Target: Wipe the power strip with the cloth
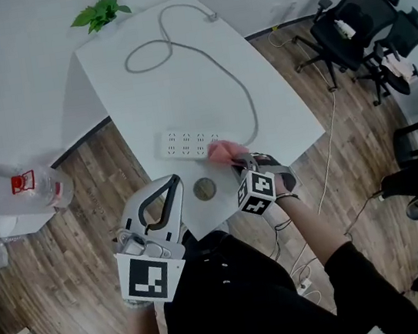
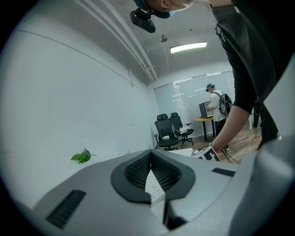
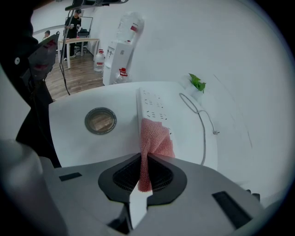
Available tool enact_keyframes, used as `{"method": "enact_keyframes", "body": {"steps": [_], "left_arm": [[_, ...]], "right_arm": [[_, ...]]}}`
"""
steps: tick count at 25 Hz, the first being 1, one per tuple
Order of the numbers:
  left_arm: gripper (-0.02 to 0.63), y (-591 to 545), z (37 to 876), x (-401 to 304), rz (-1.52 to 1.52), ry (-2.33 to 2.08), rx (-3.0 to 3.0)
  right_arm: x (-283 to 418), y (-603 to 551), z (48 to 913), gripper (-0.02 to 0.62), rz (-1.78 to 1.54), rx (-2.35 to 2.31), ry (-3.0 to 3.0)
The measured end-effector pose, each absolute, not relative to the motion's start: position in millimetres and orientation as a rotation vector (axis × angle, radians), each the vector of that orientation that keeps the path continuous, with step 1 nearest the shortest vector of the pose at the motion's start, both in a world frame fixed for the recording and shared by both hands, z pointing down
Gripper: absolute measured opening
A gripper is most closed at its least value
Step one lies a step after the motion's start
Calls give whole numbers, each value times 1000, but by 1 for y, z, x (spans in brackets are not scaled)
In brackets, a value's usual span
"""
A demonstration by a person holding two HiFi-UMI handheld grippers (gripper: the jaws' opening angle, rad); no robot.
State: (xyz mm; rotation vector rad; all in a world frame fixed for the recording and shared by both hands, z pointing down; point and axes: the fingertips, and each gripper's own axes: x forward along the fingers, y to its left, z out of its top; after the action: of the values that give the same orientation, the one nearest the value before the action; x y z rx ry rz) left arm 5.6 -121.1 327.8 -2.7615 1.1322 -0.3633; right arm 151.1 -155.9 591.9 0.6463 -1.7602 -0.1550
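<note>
At the near edge of the desk (image 1: 179, 73), your left gripper (image 2: 150, 154) hangs closed and empty. Your right gripper (image 3: 143, 156) pinches the pink cloth (image 3: 154, 138), which is draped over the power strip (image 1: 186, 144) at its end towards the right edge. Press it flat, then sweep along the sockets towards the left edge. Past that edge, I can't tell what the floor jug (image 1: 41, 187) holds.

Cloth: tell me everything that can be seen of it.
The cloth is pink and soft-looking, with a fine knitted texture. It is bunched into folds, with one end pinched between the fingers of the right gripper, which is shut on it. The free end drapes onto the end of the white power strip nearest that gripper, on the white table.
</note>
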Motion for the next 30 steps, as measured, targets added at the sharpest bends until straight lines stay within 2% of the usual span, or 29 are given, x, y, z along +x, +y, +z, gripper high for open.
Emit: {"method": "enact_keyframes", "body": {"steps": [14, 30], "left_arm": [[14, -121, 324, 26, -363, 1072, -2776], [14, -125, 315, 23, -352, 1102, -2749]], "right_arm": [[189, -141, 583, 49, -53, 766, -1754], [149, -153, 437, 49, 83, 1212, -2129]]}}
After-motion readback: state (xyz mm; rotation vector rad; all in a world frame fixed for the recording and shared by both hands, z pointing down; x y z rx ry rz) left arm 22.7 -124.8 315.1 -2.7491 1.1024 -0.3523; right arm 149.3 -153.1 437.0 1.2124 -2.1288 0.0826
